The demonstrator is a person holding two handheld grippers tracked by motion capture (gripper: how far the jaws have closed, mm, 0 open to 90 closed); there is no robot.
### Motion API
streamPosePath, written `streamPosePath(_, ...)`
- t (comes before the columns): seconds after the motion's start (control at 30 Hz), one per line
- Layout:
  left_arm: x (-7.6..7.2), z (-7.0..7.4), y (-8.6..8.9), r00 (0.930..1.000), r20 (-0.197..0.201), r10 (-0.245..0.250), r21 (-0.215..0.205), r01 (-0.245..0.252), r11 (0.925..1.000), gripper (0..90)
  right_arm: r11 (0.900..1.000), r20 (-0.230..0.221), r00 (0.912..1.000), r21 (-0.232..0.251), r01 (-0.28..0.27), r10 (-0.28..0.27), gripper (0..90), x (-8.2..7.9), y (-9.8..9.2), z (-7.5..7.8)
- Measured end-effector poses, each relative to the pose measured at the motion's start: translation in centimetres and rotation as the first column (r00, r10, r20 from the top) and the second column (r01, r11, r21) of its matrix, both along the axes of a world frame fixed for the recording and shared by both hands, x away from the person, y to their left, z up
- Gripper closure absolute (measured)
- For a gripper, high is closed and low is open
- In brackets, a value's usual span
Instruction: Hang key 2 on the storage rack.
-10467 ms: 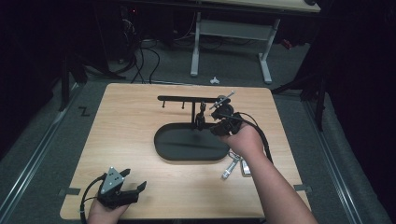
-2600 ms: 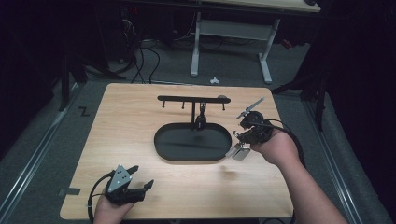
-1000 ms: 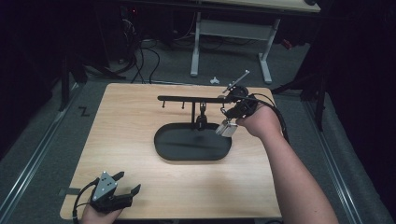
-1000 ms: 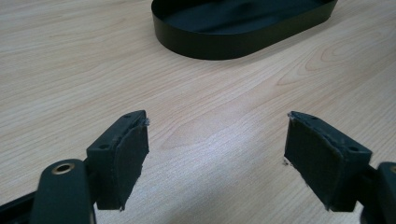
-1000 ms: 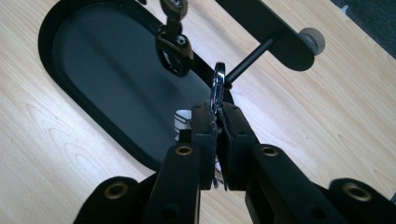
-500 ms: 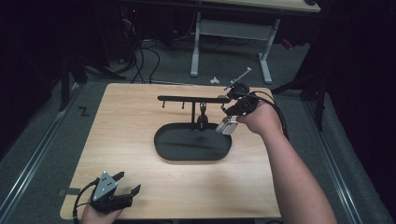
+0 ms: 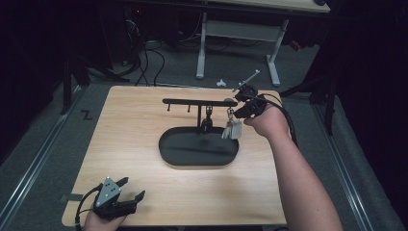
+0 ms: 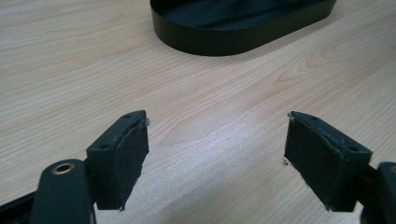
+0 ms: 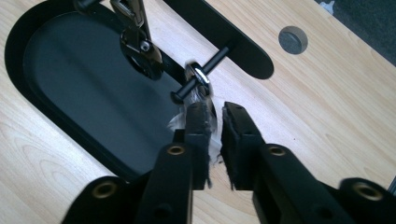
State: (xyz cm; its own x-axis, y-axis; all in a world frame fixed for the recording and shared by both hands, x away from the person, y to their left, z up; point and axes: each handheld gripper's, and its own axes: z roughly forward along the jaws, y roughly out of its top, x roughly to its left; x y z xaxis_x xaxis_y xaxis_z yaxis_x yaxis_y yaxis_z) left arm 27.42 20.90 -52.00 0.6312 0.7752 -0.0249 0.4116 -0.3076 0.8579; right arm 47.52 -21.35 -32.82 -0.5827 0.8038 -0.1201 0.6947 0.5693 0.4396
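Observation:
A black key stand has an oval tray (image 7: 166,154) and a horizontal bar (image 7: 197,101) with pegs. A bunch of silver keys (image 7: 232,129) hangs by its ring (image 9: 201,77) from the peg at the bar's right end. My right gripper (image 7: 236,113) is at that peg. Its jaws (image 9: 215,112) have just been opening and stand a narrow slit apart, with the keys (image 9: 180,121) between and behind them. My left gripper (image 7: 134,187) rests near the table's front left corner. It is open (image 8: 217,140), with bare wood between its pads.
Another small metal piece (image 7: 208,120) hangs by the stand's centre post over the tray. The wooden table (image 7: 125,139) ends just behind the bar. A desk frame and cables stand on the floor beyond. A grey cap (image 9: 293,39) sits in the tabletop past the bar's end.
The right gripper carried the keys from the table right of the tray up to the bar's right end. Over the last second it has barely moved. The left gripper has shifted slightly left.

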Motion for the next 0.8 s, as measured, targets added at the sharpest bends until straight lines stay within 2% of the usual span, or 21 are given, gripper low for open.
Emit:
streamPosePath(0.23, 0.1, 0.0, -0.1, 1.0, -0.004, -0.003, 0.005, 0.003, 1.0, 22.1, 0.999, -0.002, 0.9994, 0.003, 0.035, -0.035, 67.7, -0.6, -0.7, -1.6)
streamPosePath(0.4, 0.1, -0.1, -0.2, 1.0, -0.005, -0.006, 0.013, 0.006, 0.9999, 22.1, 0.998, -0.01, 0.9983, 0.029, 0.057, -0.057, 60.9, -1.3, -1.4, -3.3)
streamPosePath(0.67, 0.2, -0.3, -0.7, 0.9998, -0.019, -0.012, 0.017, 0.012, 0.9998, 22.1, 0.994, -0.037, 0.9954, 0.062, 0.09, -0.088, 55.1, -2.7, -2.5, -5.8)
streamPosePath(0.8, 0.3, -0.3, -0.8, 0.9996, -0.023, -0.018, 0.03, 0.018, 0.9994, 22.1, 0.994, -0.044, 0.9948, 0.061, 0.094, -0.092, 52.3, -3.4, -3.0, -7.0)
